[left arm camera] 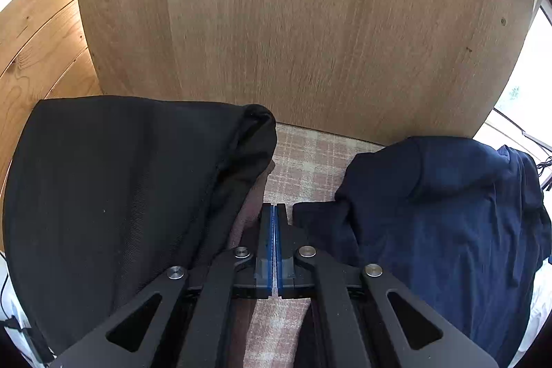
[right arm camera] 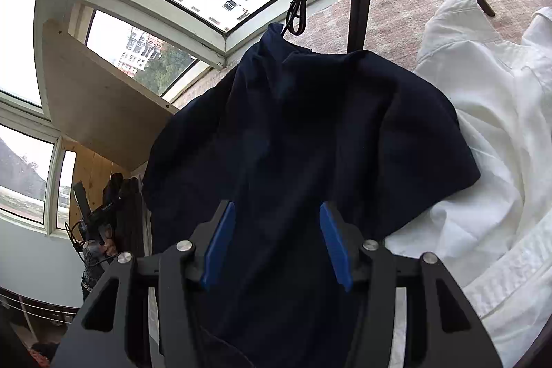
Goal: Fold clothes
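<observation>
**Navy garment between spread right fingers**

The right gripper is spread wide over the navy garment, which lies crumpled, long axis running away toward the window, partly on a white shirt. The left gripper is pressed together on nothing, between a black garment and the navy one.

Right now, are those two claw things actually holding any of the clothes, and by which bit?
Nothing is held. The left gripper is shut, with no cloth visible between its pads, above the checked cover. The right gripper is open over the navy garment.
</observation>
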Motion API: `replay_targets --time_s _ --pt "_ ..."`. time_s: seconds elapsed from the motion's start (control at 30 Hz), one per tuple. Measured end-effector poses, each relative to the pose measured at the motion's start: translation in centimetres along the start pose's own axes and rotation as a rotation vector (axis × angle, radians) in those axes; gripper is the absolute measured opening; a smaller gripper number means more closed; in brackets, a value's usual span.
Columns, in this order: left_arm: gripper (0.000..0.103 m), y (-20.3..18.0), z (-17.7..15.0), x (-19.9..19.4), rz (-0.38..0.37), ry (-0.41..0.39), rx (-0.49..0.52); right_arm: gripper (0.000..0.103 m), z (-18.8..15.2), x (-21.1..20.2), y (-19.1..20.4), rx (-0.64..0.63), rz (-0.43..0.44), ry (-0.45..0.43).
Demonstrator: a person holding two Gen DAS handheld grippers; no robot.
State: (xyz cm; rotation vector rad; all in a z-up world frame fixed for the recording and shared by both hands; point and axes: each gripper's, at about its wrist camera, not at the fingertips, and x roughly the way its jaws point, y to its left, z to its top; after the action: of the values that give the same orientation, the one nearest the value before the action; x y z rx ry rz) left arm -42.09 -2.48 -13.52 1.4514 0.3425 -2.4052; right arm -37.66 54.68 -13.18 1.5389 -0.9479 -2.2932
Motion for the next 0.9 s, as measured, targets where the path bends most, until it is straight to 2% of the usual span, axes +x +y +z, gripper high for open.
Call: replay_targets --time_s 0.03,0.07,0.1,0.23,0.3,0.37,0.4,0.5,0.6,0.63,0.77,0.9 --pt "0.033 -0.7 0.2 0.1 -0.033 0.009 0.025 0.051 0.0 0.2 0.1 -0.002 0.001 0.004" --pt "0.042 -1.3 0.4 0.3 -0.066 0.019 0.050 0.051 0.1 0.2 0.2 -0.005 0.001 0.004" --pt "0.046 -2.0 0.5 0.4 -0.099 0.028 0.076 0.051 0.2 0.3 0.3 -0.007 0.001 0.005" --pt "0.045 -4.7 1.3 2.3 -0.130 0.065 0.168 0.051 0.2 -0.2 0.3 -0.022 -0.006 0.008" --pt "0.046 -5.5 1.4 4.1 -0.026 0.097 0.220 0.051 0.1 -0.6 0.2 -0.037 -0.019 0.013" --pt "0.034 -5.6 1.5 5.0 0.146 0.079 0.260 0.051 0.0 -1.1 -0.1 -0.050 -0.053 0.009" --pt "0.030 -5.4 1.6 4.7 0.163 0.062 0.248 0.051 0.1 -1.5 -0.4 -0.055 -0.076 0.005" --pt "0.030 -5.2 1.9 2.9 0.133 0.011 0.208 0.055 0.1 -2.6 -1.1 -0.073 -0.144 -0.008" --pt "0.034 -5.9 1.4 0.8 0.054 -0.025 0.225 0.056 0.3 -2.8 -1.8 -0.098 -0.223 -0.005" --pt "0.037 -6.1 1.1 0.3 0.025 -0.025 0.233 0.056 0.6 -2.7 -2.1 -0.108 -0.252 -0.004" --pt "0.037 -6.5 0.2 0.0 -0.006 -0.001 0.255 0.056 1.9 -1.0 -3.8 -0.105 -0.323 0.042" --pt "0.037 -6.3 -0.5 1.1 -0.001 0.045 0.265 0.056 2.0 0.6 -3.9 -0.163 -0.326 0.080"
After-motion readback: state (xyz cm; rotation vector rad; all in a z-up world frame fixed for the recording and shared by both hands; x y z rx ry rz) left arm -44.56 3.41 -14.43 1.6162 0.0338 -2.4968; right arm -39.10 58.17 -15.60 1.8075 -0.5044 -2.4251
